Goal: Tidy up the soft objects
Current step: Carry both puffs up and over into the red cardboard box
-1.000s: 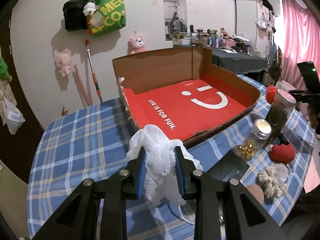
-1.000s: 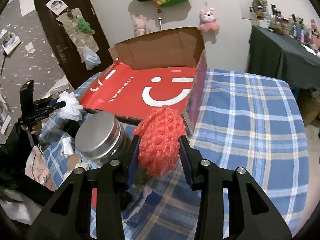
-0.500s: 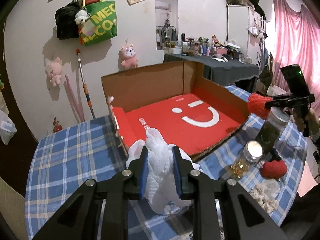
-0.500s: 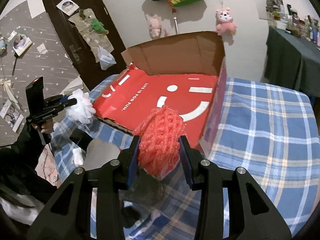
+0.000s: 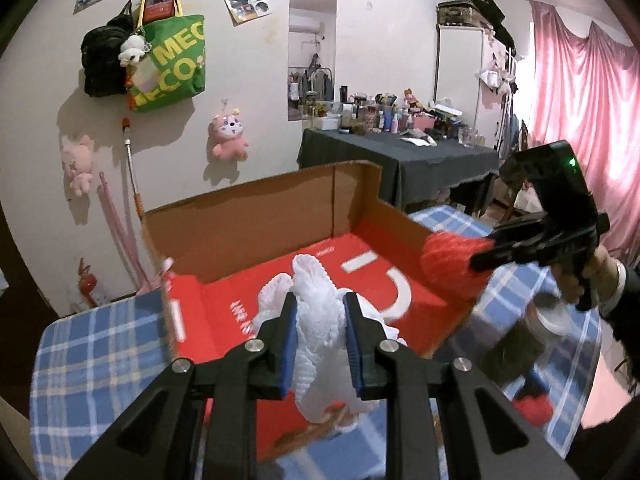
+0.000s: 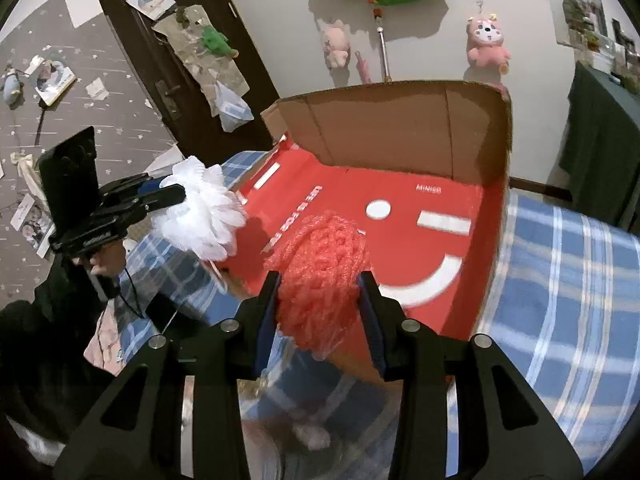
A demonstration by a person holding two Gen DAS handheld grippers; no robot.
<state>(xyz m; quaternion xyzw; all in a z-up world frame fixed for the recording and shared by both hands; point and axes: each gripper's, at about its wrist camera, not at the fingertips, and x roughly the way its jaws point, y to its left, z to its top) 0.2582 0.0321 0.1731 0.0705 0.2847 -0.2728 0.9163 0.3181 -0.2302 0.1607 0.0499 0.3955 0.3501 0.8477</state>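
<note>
A: White mesh pouf: clamped between the pads of the left gripper, carried above the near edge of the red cardboard box. Red foam netting: pinched narrow in the right gripper, likewise over the box's near rim.

B: Best handling for the drop?

A: Probably: advance both loads past the rim, well over the red floor, then lower before releasing. Keep the two bundles apart to avoid tangling. Avoid snagging trailing mesh on the cardboard wall.

B: Legible markings?

A: On the box floor, a white smiley and "MINISO"; a line of white lettering beside it, too foreshortened to read. On the green tote bag on the wall, "MEC" above "ECO".
</note>
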